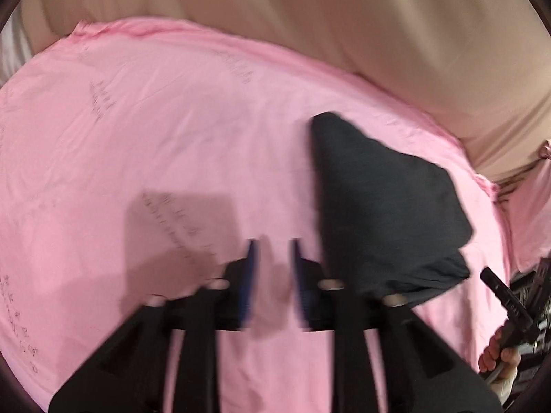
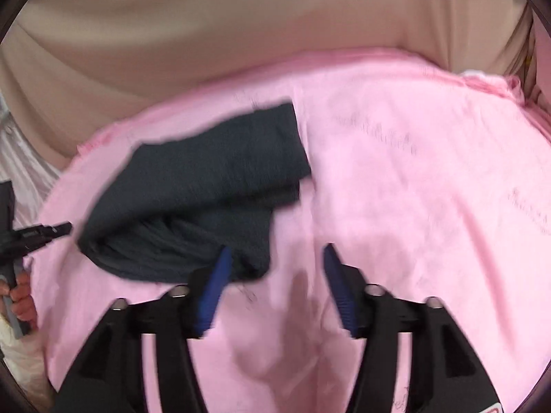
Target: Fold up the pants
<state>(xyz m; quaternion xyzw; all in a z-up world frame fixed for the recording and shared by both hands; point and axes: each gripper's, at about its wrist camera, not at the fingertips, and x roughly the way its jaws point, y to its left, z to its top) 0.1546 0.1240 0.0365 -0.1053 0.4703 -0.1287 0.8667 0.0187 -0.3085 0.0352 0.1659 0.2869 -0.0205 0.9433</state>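
Note:
Dark grey pants [image 1: 385, 206] lie folded into a thick bundle on a pink sheet [image 1: 155, 130]. In the left wrist view the bundle sits just right of my left gripper [image 1: 273, 246], which is open over bare sheet with nothing between its blue pads. In the right wrist view the pants [image 2: 206, 192] lie left of centre. My right gripper [image 2: 277, 251] is open wide; its left pad [image 2: 215, 289] overlaps the bundle's near corner, and only pink sheet shows in the gap. The right gripper's handle [image 1: 506, 303] with a hand on it shows at the left view's right edge.
The pink sheet [image 2: 413, 189] covers a bed with a beige padded backing [image 2: 206, 34] behind it. The sheet's edge drops off at the far right [image 1: 530, 206]. The other gripper and a hand [image 2: 20, 241] show at the left edge of the right wrist view.

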